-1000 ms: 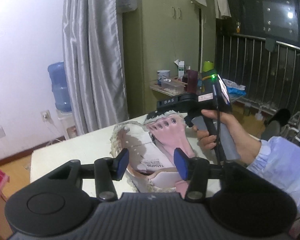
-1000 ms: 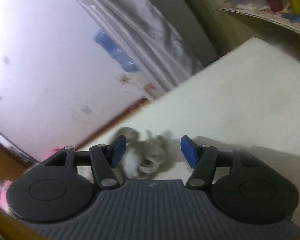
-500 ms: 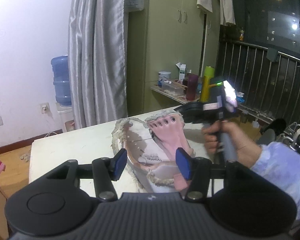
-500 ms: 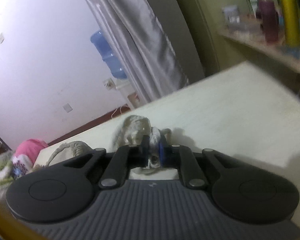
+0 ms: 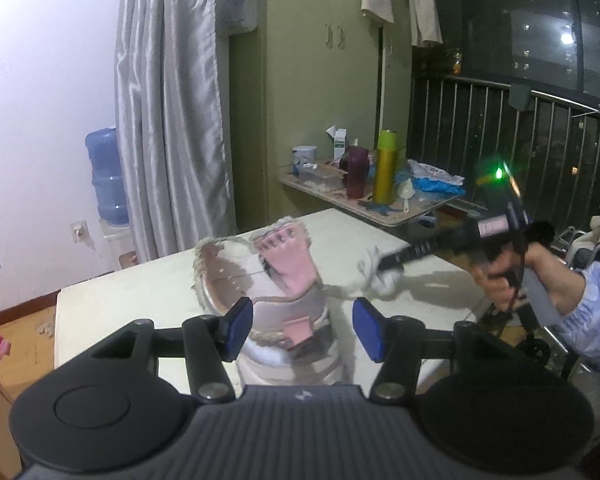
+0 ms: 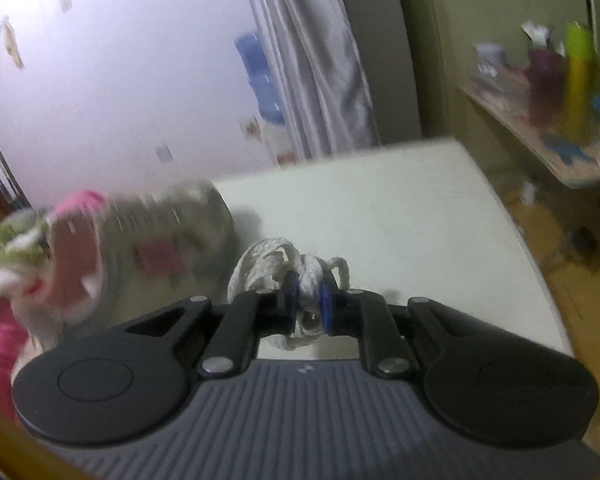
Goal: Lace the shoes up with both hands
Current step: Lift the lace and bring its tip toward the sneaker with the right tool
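Right gripper (image 6: 307,294), jaws easing apart yet pinching a bundled white shoelace (image 6: 278,264) above the white table (image 6: 380,208), right of the shoe (image 5: 276,280). Left gripper (image 5: 303,330) spread wide, pinching nothing, poised just before the shoe's heel. Shoe upright on the table, pink tongue (image 5: 290,266) raised.

In the right wrist view, motion blur smears the shoe (image 6: 148,248) at centre left, its eyelets and tongue unreadable, and the left edge cuts off pink and green fabric (image 6: 4,240). In the left wrist view, the gripper body hides the shoe's near end, and the right edge crops the person's sleeve (image 5: 596,292).
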A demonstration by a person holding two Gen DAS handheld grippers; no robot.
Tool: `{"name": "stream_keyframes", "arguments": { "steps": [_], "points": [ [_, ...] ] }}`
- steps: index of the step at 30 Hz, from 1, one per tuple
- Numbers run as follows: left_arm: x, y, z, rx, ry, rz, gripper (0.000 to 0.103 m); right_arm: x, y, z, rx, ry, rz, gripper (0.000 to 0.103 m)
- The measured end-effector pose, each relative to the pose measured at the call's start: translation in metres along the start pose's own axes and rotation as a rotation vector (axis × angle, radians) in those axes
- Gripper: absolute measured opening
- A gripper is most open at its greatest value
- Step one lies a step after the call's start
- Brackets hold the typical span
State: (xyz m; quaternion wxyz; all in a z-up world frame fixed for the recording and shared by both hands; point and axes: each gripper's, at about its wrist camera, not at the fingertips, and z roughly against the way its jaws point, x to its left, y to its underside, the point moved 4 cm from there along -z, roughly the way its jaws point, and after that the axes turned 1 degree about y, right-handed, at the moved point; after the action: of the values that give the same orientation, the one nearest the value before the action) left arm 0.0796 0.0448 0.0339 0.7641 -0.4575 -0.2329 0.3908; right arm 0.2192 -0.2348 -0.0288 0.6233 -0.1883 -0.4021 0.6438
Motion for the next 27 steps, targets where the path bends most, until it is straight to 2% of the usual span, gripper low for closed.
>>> {"name": "stream_keyframes", "arguments": {
  "steps": [2, 3, 5, 6, 7, 11, 15, 18, 20, 21, 25, 27],
  "points": [
    [-0.005, 0.0, 0.001, 0.001, 0.002, -0.008, 0.057, -0.008, 0.009, 0.002, 0.021, 0.052, 0.019, 0.013],
    [-0.008, 0.0, 0.001, 0.004, 0.001, -0.016, 0.057, -0.009, 0.012, 0.005, 0.028, 0.073, 0.048, 0.016],
    [-0.014, 0.001, 0.001, 0.011, -0.001, -0.033, 0.057, -0.007, 0.019, 0.012, 0.052, 0.094, 0.118, 0.031],
    [-0.017, 0.002, 0.001, 0.011, 0.0, -0.037, 0.057, -0.006, 0.021, 0.015, 0.07, 0.097, 0.151, 0.045],
    [-0.018, 0.002, 0.002, 0.01, 0.003, -0.038, 0.057, -0.006, 0.021, 0.019, 0.087, 0.099, 0.174, 0.054],
    [-0.022, 0.005, 0.003, 0.006, 0.021, -0.034, 0.057, -0.003, 0.017, 0.041, 0.108, 0.074, 0.231, 0.058],
    [-0.021, 0.006, 0.0, -0.001, 0.038, -0.016, 0.057, 0.013, 0.002, 0.056, 0.002, 0.057, 0.303, 0.06],
    [-0.015, 0.009, -0.001, 0.014, 0.077, 0.03, 0.057, 0.039, -0.008, 0.03, 0.053, -0.002, 0.401, 0.069],
    [-0.01, 0.013, 0.0, 0.018, 0.084, 0.047, 0.057, 0.055, -0.015, 0.013, 0.087, -0.037, 0.465, 0.069],
    [-0.008, 0.015, 0.0, 0.017, 0.082, 0.049, 0.057, 0.056, -0.019, 0.001, 0.11, -0.02, 0.479, 0.069],
    [0.003, 0.02, 0.001, 0.016, 0.079, 0.07, 0.057, 0.062, -0.029, -0.039, 0.174, 0.015, 0.499, 0.066],
    [0.009, 0.021, 0.003, 0.014, 0.089, 0.093, 0.057, 0.06, -0.025, -0.057, 0.259, 0.003, 0.466, 0.058]
  ]
}}
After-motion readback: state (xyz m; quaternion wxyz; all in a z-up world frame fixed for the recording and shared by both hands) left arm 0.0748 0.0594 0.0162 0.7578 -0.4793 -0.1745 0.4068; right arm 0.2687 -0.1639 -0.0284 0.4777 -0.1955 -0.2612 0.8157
